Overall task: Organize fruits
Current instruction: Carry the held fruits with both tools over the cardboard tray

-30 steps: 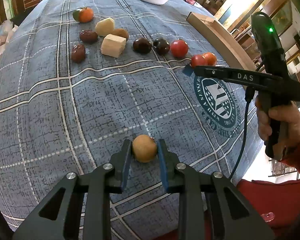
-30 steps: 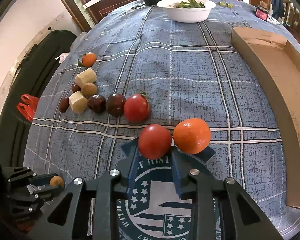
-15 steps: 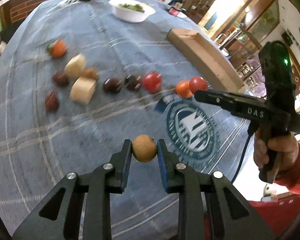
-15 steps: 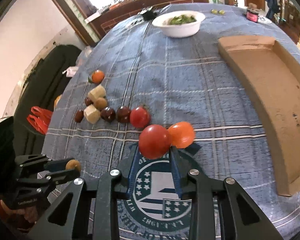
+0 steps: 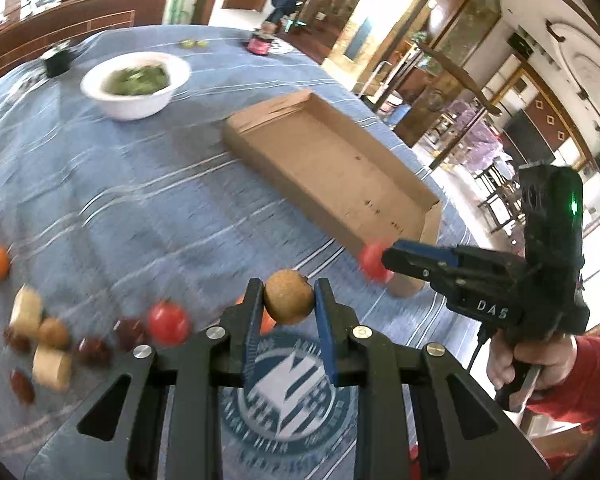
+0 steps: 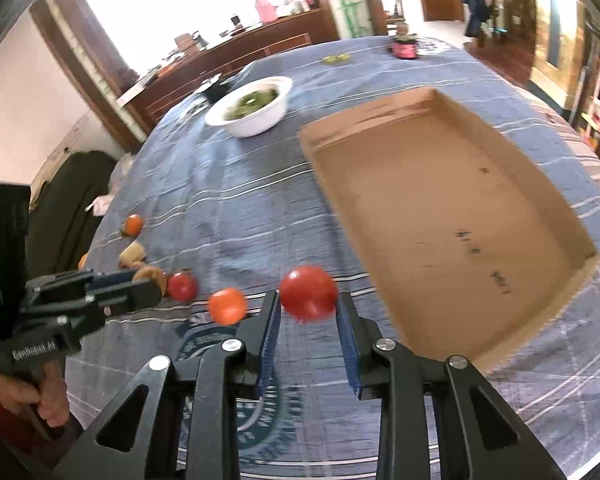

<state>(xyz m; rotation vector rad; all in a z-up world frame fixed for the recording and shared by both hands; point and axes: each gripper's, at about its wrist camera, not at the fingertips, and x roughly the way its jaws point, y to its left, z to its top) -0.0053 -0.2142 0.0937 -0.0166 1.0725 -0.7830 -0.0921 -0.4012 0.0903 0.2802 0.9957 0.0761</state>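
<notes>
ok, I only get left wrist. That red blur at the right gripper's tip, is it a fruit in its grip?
Observer: Yes. Right wrist shows the right gripper shut on a tomato, one finger on each side.
Operator: Over the tray yet?
Observer: Seemingly not. The tomato sits left of the tray rim, with cloth behind it.
Operator: Something orange behind my brown fruit?
Observer: An orange fruit, lying on the cloth left of the tomato and apart from it.
</notes>
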